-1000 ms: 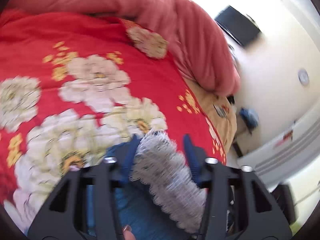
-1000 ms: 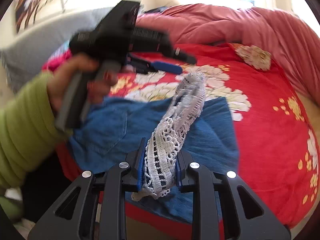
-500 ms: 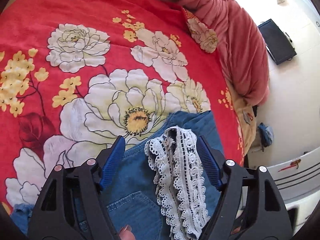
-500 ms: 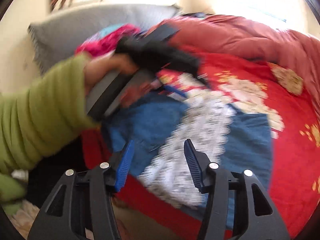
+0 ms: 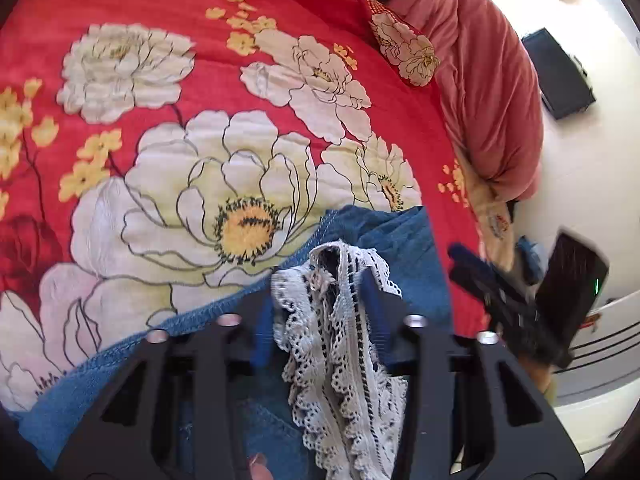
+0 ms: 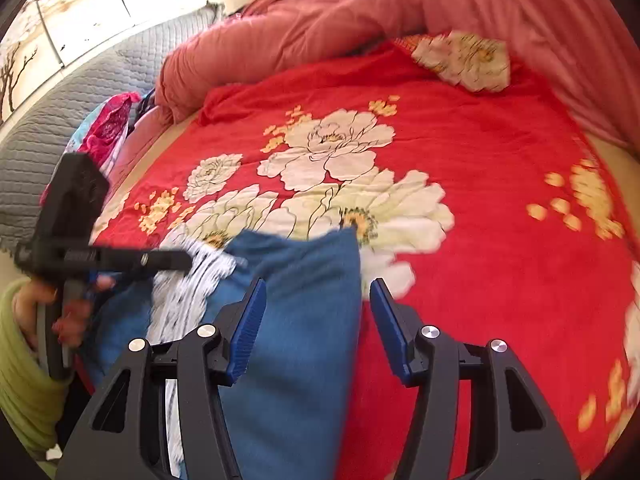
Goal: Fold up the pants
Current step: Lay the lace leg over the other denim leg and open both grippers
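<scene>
Blue denim pants (image 6: 304, 320) lie bunched at the near edge of a red floral bedspread (image 6: 480, 184); they also show in the left wrist view (image 5: 392, 236). A white lace belt (image 5: 344, 344) runs across them. My left gripper (image 5: 320, 320) is shut on the lace belt, its fingers close around it; it shows from the side in the right wrist view (image 6: 100, 260). My right gripper (image 6: 316, 320) is open and empty above the pants' right part; it shows blurred in the left wrist view (image 5: 520, 296).
A pink duvet (image 6: 360, 12) is heaped along the far side of the bed. A grey quilted headboard (image 6: 48, 128) and colourful clothes (image 6: 108, 128) are at left. A dark screen (image 5: 556, 72) hangs on the white wall.
My right gripper let go of the lace belt, opened and shifted right over the denim. My left gripper opened half a second ago and has closed on the lace again.
</scene>
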Tool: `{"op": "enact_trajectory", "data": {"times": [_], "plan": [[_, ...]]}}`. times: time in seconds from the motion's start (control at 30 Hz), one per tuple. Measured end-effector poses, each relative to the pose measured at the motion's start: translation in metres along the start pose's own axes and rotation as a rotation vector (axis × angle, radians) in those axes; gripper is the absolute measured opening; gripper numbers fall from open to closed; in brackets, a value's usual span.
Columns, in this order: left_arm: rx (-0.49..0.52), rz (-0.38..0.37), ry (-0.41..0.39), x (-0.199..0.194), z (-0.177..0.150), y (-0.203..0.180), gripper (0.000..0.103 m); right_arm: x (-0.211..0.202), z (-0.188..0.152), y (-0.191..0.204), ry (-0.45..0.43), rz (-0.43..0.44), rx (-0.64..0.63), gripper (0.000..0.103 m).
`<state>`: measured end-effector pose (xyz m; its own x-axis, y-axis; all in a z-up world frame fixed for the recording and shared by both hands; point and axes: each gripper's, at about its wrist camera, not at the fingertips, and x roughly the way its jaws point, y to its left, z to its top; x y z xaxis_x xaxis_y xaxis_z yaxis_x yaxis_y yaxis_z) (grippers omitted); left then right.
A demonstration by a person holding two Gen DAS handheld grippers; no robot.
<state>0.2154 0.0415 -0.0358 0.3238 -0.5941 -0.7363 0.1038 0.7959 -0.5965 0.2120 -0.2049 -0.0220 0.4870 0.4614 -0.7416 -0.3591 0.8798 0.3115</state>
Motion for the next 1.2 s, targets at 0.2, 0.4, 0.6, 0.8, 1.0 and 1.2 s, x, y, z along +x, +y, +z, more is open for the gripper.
{"op": "enact_trajectory", "data": {"times": [0.2, 0.4, 0.6, 0.8, 1.0, 1.2], "plan": [[0.074, -0.072, -0.047, -0.015, 0.001, -0.021, 0.013, 0.042, 0.005, -0.021, 0.111, 0.151, 0.061, 0.01], [0.155, 0.043, -0.088, -0.013, 0.005, -0.025, 0.013, 0.014, 0.006, -0.011, -0.044, 0.084, 0.014, 0.011], [0.11, 0.111, -0.037, 0.004, 0.005, -0.007, 0.019, 0.042, -0.001, -0.005, 0.0, -0.059, -0.07, 0.028], [0.092, 0.114, -0.06, -0.003, 0.006, -0.003, 0.026, 0.012, -0.006, -0.013, -0.1, -0.076, -0.01, 0.052], [0.131, 0.2, -0.155, -0.035, -0.01, -0.017, 0.04, -0.033, -0.036, -0.001, -0.152, -0.028, 0.0, 0.06], [0.142, 0.182, -0.244, -0.06, -0.059, -0.039, 0.047, -0.058, -0.069, 0.016, -0.13, -0.03, -0.075, 0.06]]}}
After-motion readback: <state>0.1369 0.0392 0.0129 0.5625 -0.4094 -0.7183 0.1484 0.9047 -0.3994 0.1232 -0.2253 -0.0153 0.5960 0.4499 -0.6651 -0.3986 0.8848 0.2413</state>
